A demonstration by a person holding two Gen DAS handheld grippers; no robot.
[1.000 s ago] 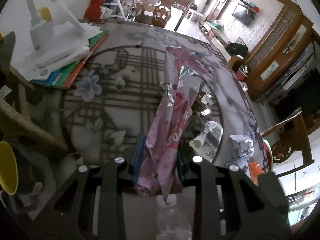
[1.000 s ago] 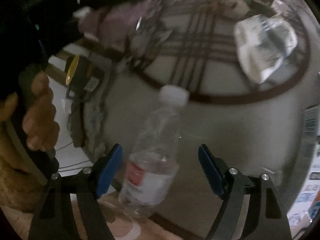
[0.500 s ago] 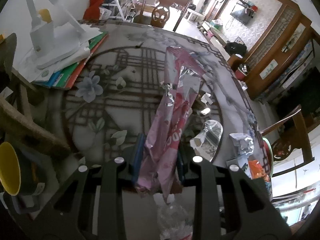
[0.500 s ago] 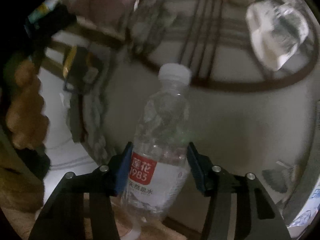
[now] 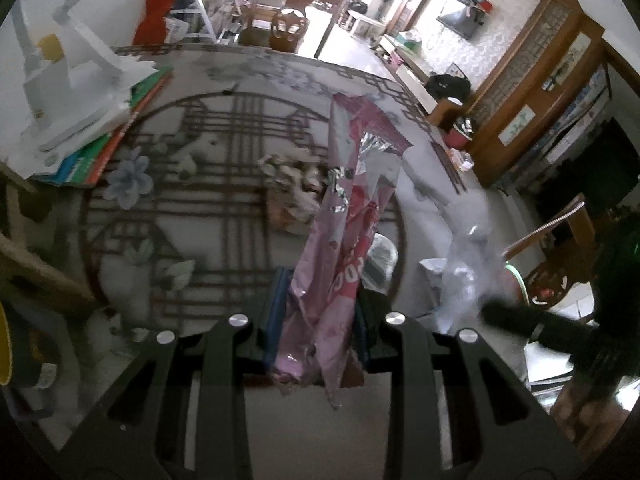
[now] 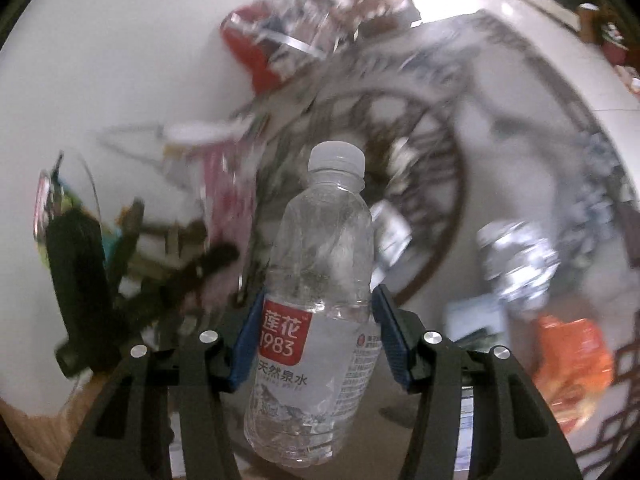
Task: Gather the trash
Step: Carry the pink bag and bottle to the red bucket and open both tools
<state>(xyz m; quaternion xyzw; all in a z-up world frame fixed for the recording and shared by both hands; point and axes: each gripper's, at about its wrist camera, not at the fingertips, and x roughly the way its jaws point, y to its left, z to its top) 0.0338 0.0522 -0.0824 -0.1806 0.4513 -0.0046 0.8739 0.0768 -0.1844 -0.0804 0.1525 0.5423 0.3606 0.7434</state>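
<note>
Above the table, left jaws grasp a pink wrapper, right jaws a water bottle.

This is a home, a living and dining room. The round table carries a cloth with a lattice and flower pattern, with books stacked on its left side. Behind it stands a carved wooden chair. Wooden cabinets line the wallpapered wall on the right, and the floor is pale and shiny.
</note>
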